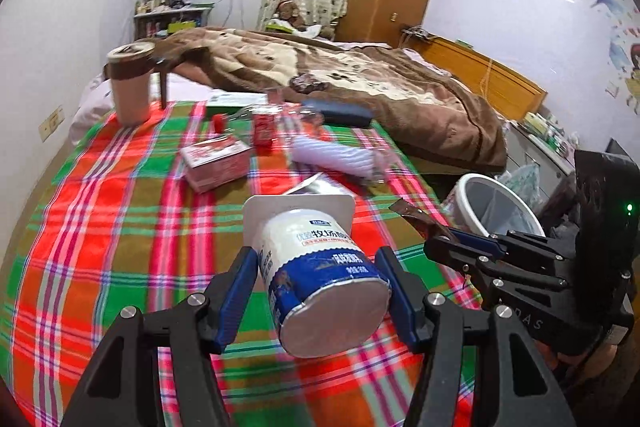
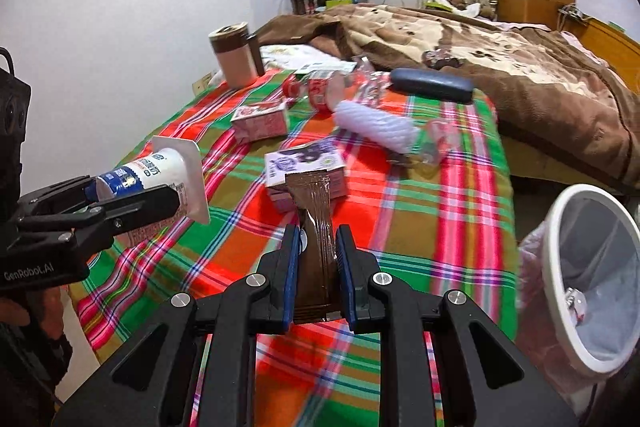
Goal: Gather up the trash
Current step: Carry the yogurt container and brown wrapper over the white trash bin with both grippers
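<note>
Clamped between the blue pads of the left gripper (image 1: 318, 291): a yogurt cup (image 1: 320, 271), held by its sides, flat base turned back at the lens, square rim flange pointing away, long axis running straight out along the fingers. Lifted clear of the plaid cloth (image 1: 120, 227), not resting on it.

Pinched tight in the right gripper (image 2: 318, 255): a brown wrapper (image 2: 314, 223), flat, long axis also forward along the fingers, loose end sticking out over a purple carton (image 2: 304, 163) on the cloth.

Bin next, probably. White-rimmed trash bin (image 2: 560, 267), lined with a bag, standing off the right edge of the bed, mouth tilted toward the grippers. Right of both tools; right gripper plainly the nearer, bin just beside it in the right wrist view. From the left wrist view, same bin (image 1: 472, 187) beyond and behind the right gripper (image 1: 448, 237), so the cup has the longer way across and the right tool in its path. Sensible order, as a judgement: wrapper first, then cup.

Left on the cloth, well apart from both tools: pink carton (image 1: 216, 159), white ribbed roll (image 1: 336, 155), crushed clear bottle with red label (image 1: 264, 131).
</note>
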Available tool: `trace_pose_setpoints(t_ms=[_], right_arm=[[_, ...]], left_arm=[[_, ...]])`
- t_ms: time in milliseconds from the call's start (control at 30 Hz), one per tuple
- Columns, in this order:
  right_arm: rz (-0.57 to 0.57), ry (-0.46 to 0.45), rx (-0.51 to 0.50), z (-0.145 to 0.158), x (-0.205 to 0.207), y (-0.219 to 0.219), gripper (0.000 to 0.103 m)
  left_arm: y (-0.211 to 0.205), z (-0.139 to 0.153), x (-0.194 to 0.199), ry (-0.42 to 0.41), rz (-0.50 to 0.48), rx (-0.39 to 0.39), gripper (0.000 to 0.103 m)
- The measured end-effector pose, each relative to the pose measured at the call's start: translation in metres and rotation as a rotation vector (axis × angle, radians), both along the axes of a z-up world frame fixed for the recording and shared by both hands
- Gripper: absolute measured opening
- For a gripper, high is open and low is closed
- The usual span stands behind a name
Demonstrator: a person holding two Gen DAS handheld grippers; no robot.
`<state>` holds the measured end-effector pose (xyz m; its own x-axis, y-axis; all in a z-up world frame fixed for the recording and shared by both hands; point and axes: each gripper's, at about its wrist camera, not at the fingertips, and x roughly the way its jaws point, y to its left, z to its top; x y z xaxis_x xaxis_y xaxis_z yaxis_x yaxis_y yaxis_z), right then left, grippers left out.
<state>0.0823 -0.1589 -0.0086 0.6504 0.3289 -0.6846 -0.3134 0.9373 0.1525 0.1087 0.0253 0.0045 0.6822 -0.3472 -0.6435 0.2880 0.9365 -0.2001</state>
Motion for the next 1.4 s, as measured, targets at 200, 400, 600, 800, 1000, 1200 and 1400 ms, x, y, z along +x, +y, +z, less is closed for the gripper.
trace_pose_setpoints(t_ms=[200, 400, 600, 800, 1000, 1200, 1400], right_arm=[[-0.080, -0.019, 0.006, 0.006, -0.005, -0.035, 0.019], [-0.180, -0.029, 0.000, 0.010, -0.010, -0.078, 0.019], [-0.274, -0.041, -0.003, 0.012, -0.015, -0.118, 0.019], [-0.355, -0.039, -0.007, 0.011, -0.018, -0.151, 0.019], [-0.415, -0.027, -0.020, 0.007, -0.018, -0.176, 0.019], [-0.471, 0.005, -0.027, -0.004, -0.015, -0.197, 0.019], [-0.516, 0.047, -0.052, -0.018, -0.010, -0.217, 0.019]], left_arm=[[-0.039, 0.007, 0.002, -0.016, -0.072, 0.005, 0.061], [-0.082, 0.010, 0.006, -0.024, -0.150, 0.008, 0.061], [-0.132, 0.013, 0.011, -0.031, -0.243, 0.016, 0.061], [-0.178, 0.015, 0.014, -0.041, -0.319, 0.013, 0.061], [-0.222, 0.011, 0.019, -0.030, -0.403, 0.015, 0.061], [-0.257, 0.005, 0.028, -0.009, -0.457, 0.011, 0.061], [-0.287, -0.008, 0.040, 0.026, -0.486, 0.026, 0.061]])
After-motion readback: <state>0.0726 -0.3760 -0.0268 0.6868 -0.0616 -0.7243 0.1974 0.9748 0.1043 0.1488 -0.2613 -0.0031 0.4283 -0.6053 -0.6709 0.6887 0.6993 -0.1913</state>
